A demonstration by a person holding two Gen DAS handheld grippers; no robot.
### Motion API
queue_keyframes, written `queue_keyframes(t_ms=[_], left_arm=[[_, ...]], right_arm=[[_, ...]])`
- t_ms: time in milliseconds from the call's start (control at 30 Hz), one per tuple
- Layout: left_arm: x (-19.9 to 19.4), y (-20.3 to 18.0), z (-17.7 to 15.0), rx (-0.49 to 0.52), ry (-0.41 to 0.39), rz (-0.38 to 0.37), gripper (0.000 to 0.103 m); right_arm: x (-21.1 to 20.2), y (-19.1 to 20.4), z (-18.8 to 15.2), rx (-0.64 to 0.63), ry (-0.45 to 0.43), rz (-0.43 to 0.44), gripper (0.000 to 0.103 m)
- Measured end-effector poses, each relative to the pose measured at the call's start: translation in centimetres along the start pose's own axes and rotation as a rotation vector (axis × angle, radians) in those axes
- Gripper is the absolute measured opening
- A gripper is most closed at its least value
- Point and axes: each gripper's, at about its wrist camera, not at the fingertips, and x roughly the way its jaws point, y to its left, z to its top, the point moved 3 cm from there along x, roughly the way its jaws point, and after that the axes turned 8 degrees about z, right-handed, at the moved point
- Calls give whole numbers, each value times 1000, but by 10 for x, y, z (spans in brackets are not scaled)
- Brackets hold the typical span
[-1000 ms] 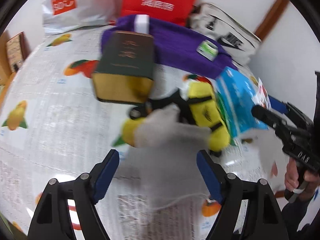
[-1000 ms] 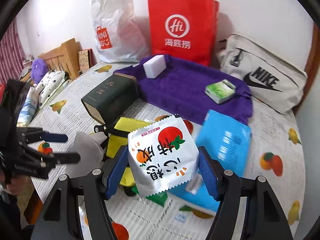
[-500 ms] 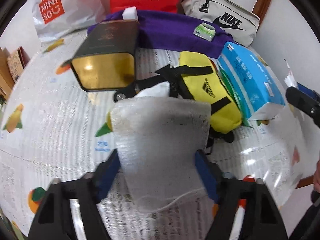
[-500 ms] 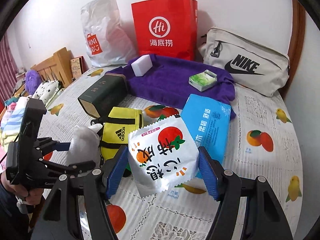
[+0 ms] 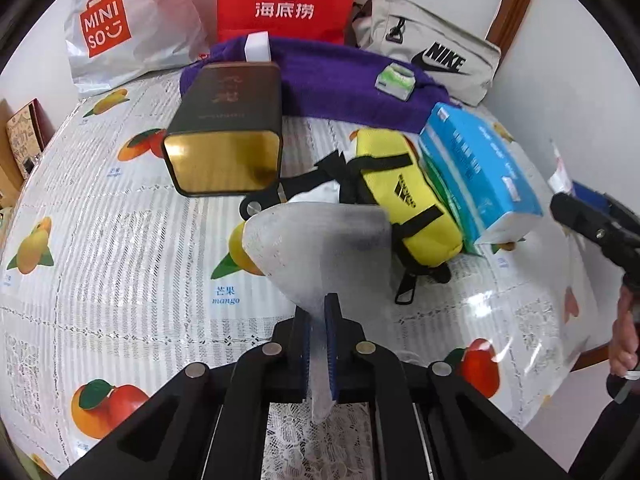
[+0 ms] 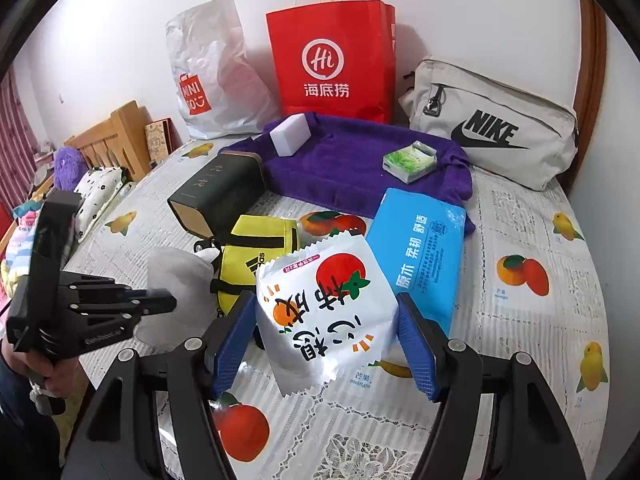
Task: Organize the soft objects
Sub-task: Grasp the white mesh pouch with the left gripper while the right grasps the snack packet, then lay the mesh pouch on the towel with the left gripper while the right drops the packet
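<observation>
My left gripper [image 5: 318, 300] has its jaws closing tight on the near edge of a white foam pouch [image 5: 320, 248]. The pads pinch it, and the pouch fans out above the fruit-print tablecloth [image 5: 100, 240]. From the right wrist view the left gripper [image 6: 168, 302] and the pouch [image 6: 176, 276] appear at lower left, with a hand on the handle. My right gripper [image 6: 324, 300] holds a white snack packet [image 6: 332, 312] with a red fruit print, one pad against each side. A yellow bag [image 6: 256, 248] and a blue tissue pack [image 6: 420, 248] lie just beyond.
A dark green tin [image 5: 228, 120] lies on its side left of the yellow bag [image 5: 404, 200]. Behind is a purple towel [image 6: 348, 160] with a white sponge [image 6: 290, 136] and a green tissue packet [image 6: 409, 160]. Red, white and grey bags [image 6: 492, 128] line the wall.
The left jaws went from wide open, either side of the foam pouch, to shut on its near edge. The right gripper shifted a little sideways, still holding the snack packet.
</observation>
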Motion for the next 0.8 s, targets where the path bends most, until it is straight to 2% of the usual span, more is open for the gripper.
queue_keyframes(t_ms=[600,800], left_arm=[[-50,9,29,-22,-105,-46,5],[-56,15,43,-37,-124,-46,5]], right_arm=[[-17,5,16,-8,-34,9,69],[-15,2,27,0,-30,6,69]])
